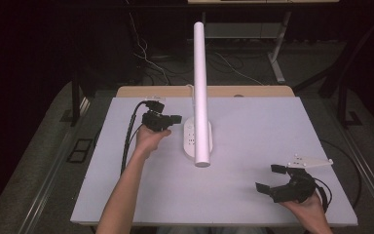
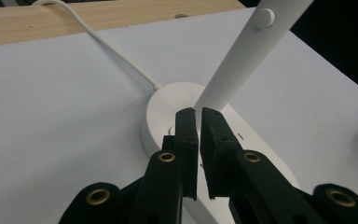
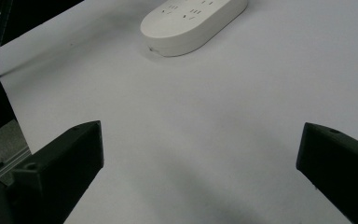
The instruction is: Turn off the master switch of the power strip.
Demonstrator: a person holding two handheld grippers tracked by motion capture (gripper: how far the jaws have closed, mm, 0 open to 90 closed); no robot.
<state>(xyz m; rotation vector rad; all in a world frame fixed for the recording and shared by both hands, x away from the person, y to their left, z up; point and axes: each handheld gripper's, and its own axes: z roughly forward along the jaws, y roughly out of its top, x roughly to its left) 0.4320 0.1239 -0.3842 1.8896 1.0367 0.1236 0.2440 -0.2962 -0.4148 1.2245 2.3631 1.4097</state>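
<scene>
- Nearest to the camera above stands the tall white lamp arm (image 1: 200, 92), rising from a flat oval base (image 1: 190, 139) in the middle of the white table (image 1: 253, 126). On the base I see socket holes, so it seems to serve also as a power strip.
- From the base a white cable (image 2: 107, 42) runs away to the far wooden edge of the table (image 2: 74, 18), probably to keep it out of the working place.
- At the left side of the base, the left gripper (image 1: 173, 119) is held by the person's left hand (image 1: 148, 139). In the left gripper view its jaws are pressed nearly together, with only a thin gap, and their tips are just at the foot of the lamp arm. If they touch the base or some small button there, I cannot tell. The closed tips look to me like a way to push or poke, not to grasp.
- On the near right part of the table, the right gripper (image 1: 269, 178) rests low in the right hand (image 1: 309, 204), well apart from the lamp. Its jaws are spread wide with nothing between them, and they point toward the base; I judge it is only waiting.
</scene>
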